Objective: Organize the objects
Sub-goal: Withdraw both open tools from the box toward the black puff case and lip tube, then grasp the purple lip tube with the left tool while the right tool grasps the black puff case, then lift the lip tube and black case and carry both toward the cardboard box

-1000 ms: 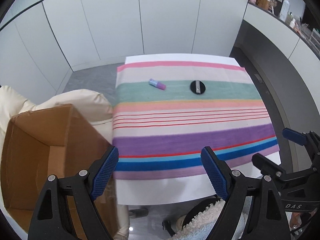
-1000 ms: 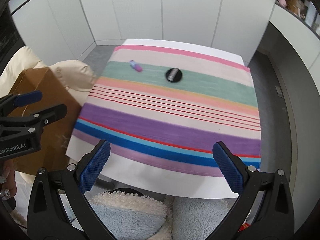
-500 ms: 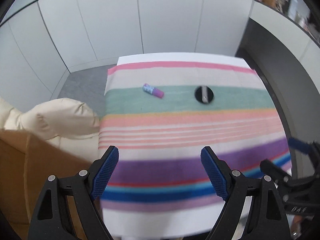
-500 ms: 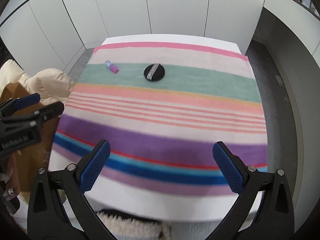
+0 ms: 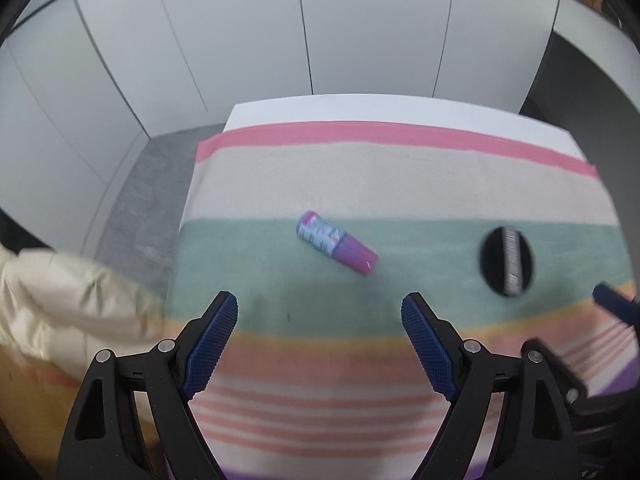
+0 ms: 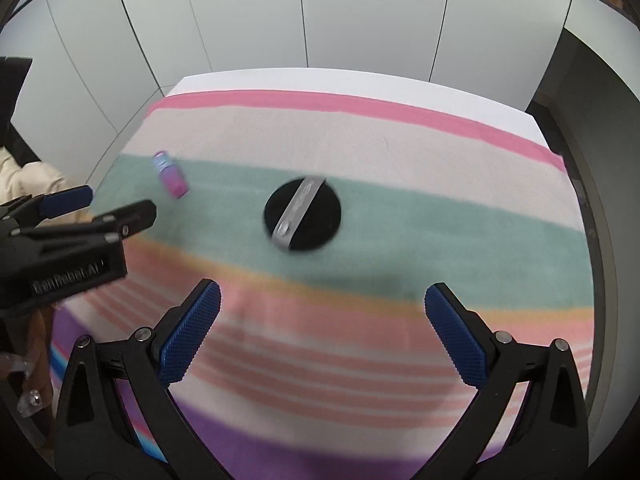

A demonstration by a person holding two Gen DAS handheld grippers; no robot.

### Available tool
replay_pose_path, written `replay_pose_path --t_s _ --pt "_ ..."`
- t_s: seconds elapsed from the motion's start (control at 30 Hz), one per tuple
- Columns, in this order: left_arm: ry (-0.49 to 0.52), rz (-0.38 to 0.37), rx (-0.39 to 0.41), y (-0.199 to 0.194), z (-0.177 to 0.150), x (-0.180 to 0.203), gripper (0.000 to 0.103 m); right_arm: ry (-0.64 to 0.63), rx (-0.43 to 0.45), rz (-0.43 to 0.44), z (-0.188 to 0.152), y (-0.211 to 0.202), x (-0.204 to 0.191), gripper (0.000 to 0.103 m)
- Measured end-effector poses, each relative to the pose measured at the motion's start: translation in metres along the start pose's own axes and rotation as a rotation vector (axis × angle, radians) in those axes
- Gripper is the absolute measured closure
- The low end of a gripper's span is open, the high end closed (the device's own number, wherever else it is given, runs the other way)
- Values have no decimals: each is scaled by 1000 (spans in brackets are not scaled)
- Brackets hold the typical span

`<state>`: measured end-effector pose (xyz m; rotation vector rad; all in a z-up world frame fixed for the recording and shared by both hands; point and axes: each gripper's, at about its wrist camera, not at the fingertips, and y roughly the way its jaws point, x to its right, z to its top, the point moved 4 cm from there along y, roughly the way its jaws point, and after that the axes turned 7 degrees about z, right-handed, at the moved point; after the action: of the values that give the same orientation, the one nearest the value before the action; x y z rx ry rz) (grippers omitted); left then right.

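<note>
A small purple tube with a patterned label (image 5: pixel 335 247) (image 6: pixel 171 175) lies on its side on the green stripe of the striped cloth (image 5: pixel 360 184) (image 6: pixel 400 152). To its right on the same stripe rests a black round disc with a silver band (image 5: pixel 508 261) (image 6: pixel 302 213). My left gripper (image 5: pixel 319 320) hangs open just short of the tube, nothing between its blue pads. My right gripper (image 6: pixel 323 312) is open too, short of the disc. The left gripper (image 6: pixel 100 208) also shows in the right wrist view, near the tube.
The cloth covers a white table (image 5: pixel 360 110) whose far edge faces white wall panels (image 5: pixel 360 20). A cream cushion (image 5: pixel 68 300) (image 6: pixel 24 172) sits off the table's left side. Grey floor (image 5: pixel 144 208) lies beyond it. Both views are blurred by motion.
Both grippers have come forward and down over the table toward the tube and the disc, which now look much larger. The cardboard box at the left has left view. Jaws stayed open.
</note>
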<state>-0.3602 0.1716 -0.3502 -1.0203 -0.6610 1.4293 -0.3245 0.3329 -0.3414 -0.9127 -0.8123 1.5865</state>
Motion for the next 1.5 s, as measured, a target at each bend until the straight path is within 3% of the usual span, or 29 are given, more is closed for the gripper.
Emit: replay_pose_path --t_s 0.17,0.33,0.43,0.5,0.53,0.57,0.6,0.63,0.73,0.87,1.2,1.5 --pt "8 14 3 27 7 2 17 1 -12 0 17 31 5 0" --pt "-37 5 19 43 15 0 11 -19 -12 -41 27 55 3 1" --pt "-75 -29 29 47 18 -2 13 -41 12 -31 28 58 -4 10" --pt "-86 -58 44 45 17 0 31 -61 28 -25 29 56 -9 27" --pt "-80 -58 55 42 16 2 38 -67 30 -23 28 54 -12 42" --pt "-64 -67 67 39 16 7 59 -73 31 -24 28 54 -15 53" --pt "-39 -71 75 34 15 13 83 -77 28 -34 27 53 -19 53" --pt "-22 -69 75 32 14 18 86 -77 26 -40 28 53 -19 54" --pt "14 -40 72 27 13 29 87 -75 20 -51 29 55 -23 56" --pt "-7 -70 46 23 13 31 87 -61 7 -53 32 55 -25 56" --pt "7 -32 62 2 14 27 87 -39 22 -35 41 37 -23 56" --pt "-2 -26 92 -38 24 18 87 -28 50 -39 43 -16 -12 56"
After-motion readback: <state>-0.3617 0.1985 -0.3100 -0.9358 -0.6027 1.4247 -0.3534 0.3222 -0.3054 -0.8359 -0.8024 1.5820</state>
